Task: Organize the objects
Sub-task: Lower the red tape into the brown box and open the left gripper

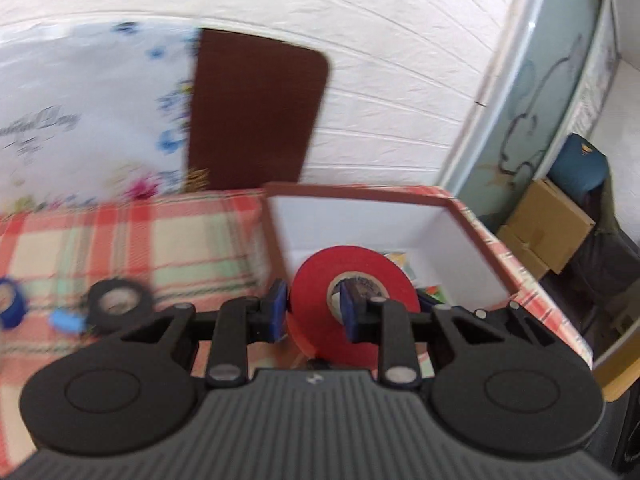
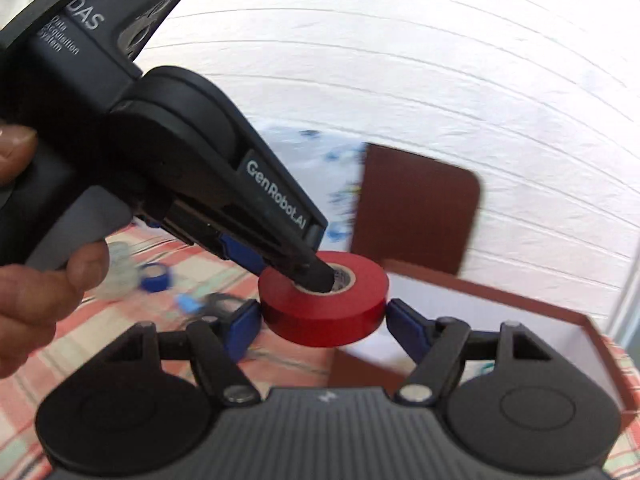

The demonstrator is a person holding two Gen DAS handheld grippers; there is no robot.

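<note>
two grippers meet at one red tape roll [image 1: 352,300] in mid frame, above the near edge of the white-lined box [image 1: 472,248]. the left gripper [image 1: 314,308] pinches the roll's wall, one finger in its core. the right gripper [image 2: 324,320] stands wide, its blue pads [image 2: 404,324] flanking the roll; contact unclear.

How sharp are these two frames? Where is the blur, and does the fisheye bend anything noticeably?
Left wrist view: the red tape roll and left gripper are sharp; the checked cloth and black tape roll are smeared by motion; the wall lines bow.
Right wrist view: the red tape roll and right gripper are crisp; the brown board is streaked; the wall is bright and curved.
</note>
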